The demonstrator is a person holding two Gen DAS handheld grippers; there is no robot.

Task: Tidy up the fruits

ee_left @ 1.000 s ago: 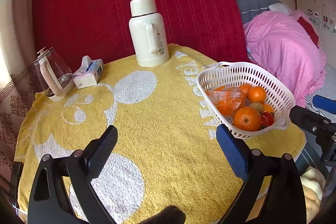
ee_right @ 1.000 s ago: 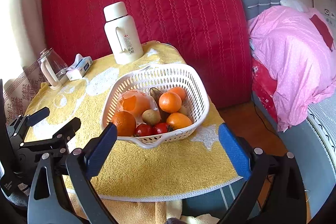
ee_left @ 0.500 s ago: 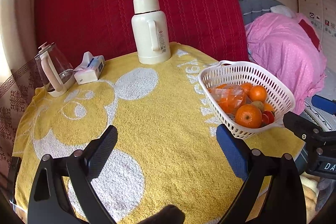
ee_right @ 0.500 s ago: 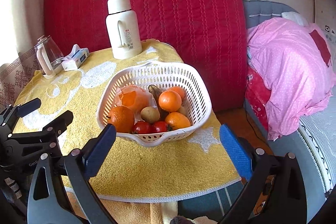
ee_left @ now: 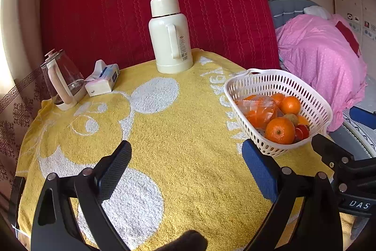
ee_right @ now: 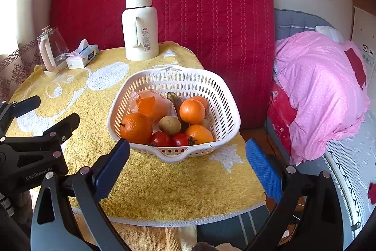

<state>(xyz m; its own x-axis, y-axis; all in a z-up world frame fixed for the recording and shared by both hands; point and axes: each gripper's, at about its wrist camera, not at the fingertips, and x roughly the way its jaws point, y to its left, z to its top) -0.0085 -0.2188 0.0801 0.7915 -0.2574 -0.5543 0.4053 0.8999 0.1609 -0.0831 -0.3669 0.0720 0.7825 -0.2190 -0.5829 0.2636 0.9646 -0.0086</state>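
Right wrist view shows a yellow-towelled bench [ee_right: 145,189] beside a pink-covered bed [ee_right: 319,86], both grippers' fingers [ee_right: 112,168] spread wide, holding nothing

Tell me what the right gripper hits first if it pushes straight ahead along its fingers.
Most likely the near rim of the white slotted plastic basket, which sits centred between the open right gripper fingers; depth is uncertain, so it might pass over the rim into the fruit.

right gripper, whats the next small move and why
Probably ease the right gripper forward and down toward the big orange at the near left of the white basket. Its jaws are open and empty, short of the rim, and that orange sits on top, unobstructed. The left gripper hovers open over bare towel.
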